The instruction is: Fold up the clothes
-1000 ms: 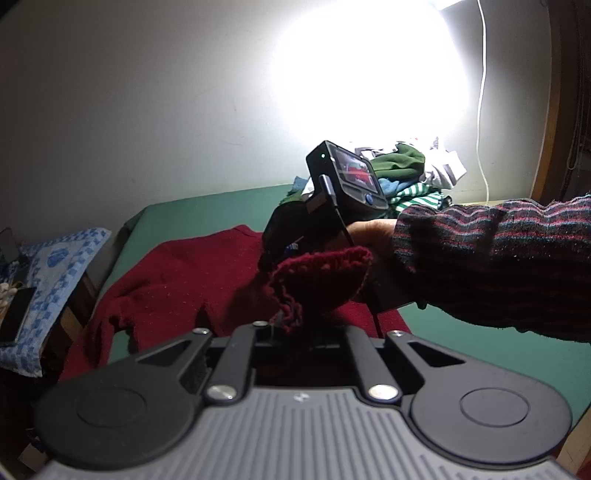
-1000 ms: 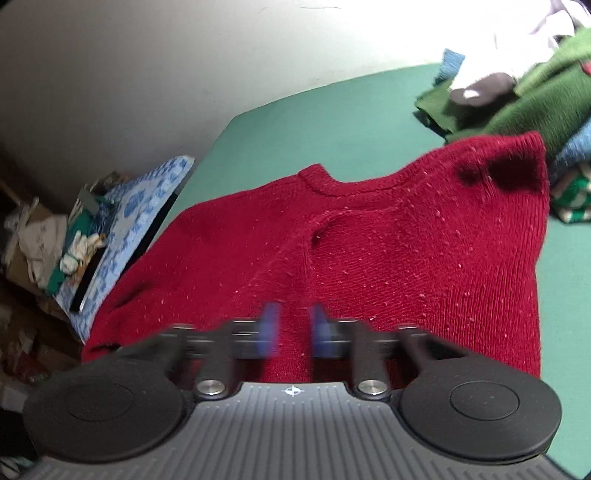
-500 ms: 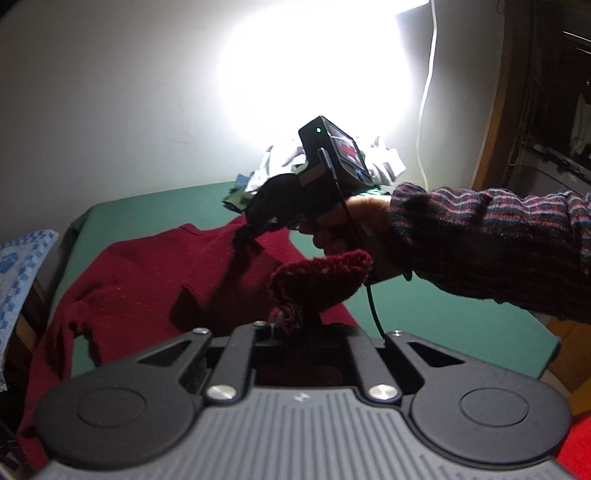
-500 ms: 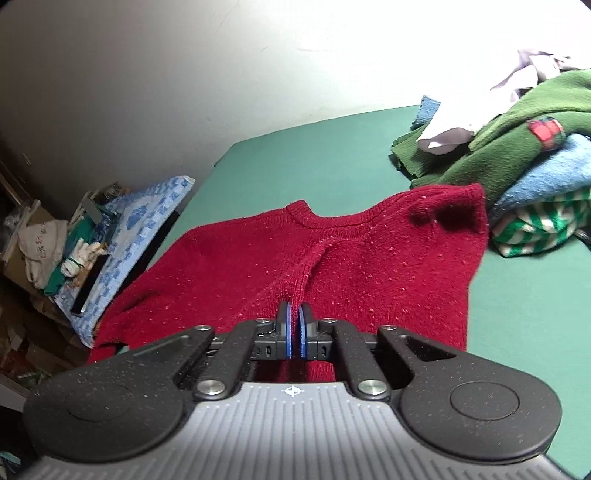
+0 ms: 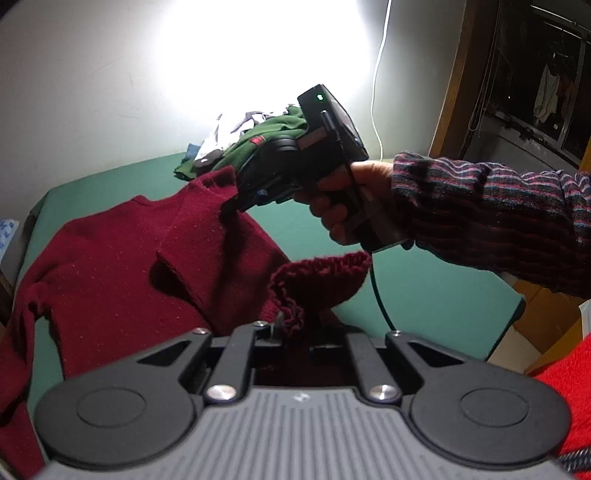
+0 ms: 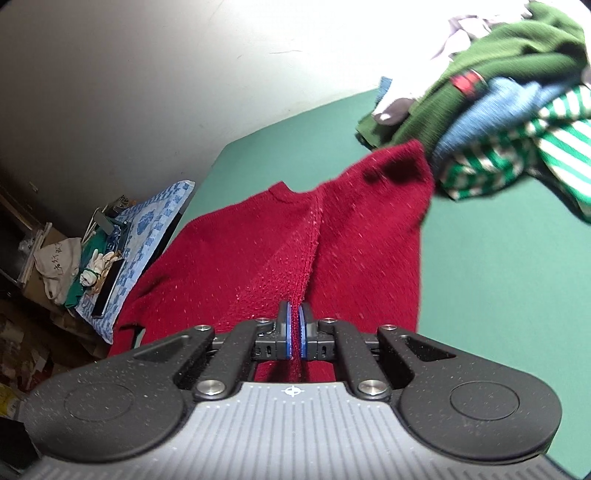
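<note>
Left gripper [image 5: 295, 330], jaws closed on the ribbed cuff [image 5: 317, 280] of a dark red knitted sweater [image 6: 258, 258]. Right gripper [image 6: 294, 332], blue pads nearly together, pinches a raised fold of the same sweater, which lies spread on the green tabletop [image 6: 498, 277] beside a heap of clothes [image 6: 498, 110].

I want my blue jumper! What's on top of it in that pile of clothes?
A dark green knitted jumper with a red patch lies on the light blue knitted jumper; white cloth sits higher up. How much blue continues underneath is covered.
</note>
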The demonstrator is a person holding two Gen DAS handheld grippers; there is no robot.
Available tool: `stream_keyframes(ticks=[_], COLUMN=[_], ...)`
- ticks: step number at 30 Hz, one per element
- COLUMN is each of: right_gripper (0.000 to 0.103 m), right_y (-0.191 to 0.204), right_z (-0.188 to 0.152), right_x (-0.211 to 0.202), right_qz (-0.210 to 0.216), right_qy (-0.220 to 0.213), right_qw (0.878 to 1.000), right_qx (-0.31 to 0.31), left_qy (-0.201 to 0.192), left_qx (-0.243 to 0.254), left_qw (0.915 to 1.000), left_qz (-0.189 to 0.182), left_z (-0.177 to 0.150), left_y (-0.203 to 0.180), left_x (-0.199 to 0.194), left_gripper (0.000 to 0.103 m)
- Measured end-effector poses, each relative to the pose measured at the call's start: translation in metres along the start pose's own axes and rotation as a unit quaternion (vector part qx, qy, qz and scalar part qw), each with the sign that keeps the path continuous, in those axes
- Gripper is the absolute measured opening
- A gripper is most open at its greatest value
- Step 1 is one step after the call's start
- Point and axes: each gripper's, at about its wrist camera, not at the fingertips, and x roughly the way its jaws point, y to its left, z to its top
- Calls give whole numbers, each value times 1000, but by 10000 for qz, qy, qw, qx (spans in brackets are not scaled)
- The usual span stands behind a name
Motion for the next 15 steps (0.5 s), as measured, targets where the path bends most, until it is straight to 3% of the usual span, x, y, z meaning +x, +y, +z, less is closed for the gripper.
stream_keyframes(ticks=[15], right_gripper=[5], right_y=[-33], right_z=[-37], right_x=[-16], right_qz=[43], right_qy=[-44], right_qw=[9986], right_qx=[524], left_qy=[303], left_qx=[366], left_qw=[9987], left_qz=[-202], left_z=[5], left_y=[-17], left_x=[1], left_gripper=[6])
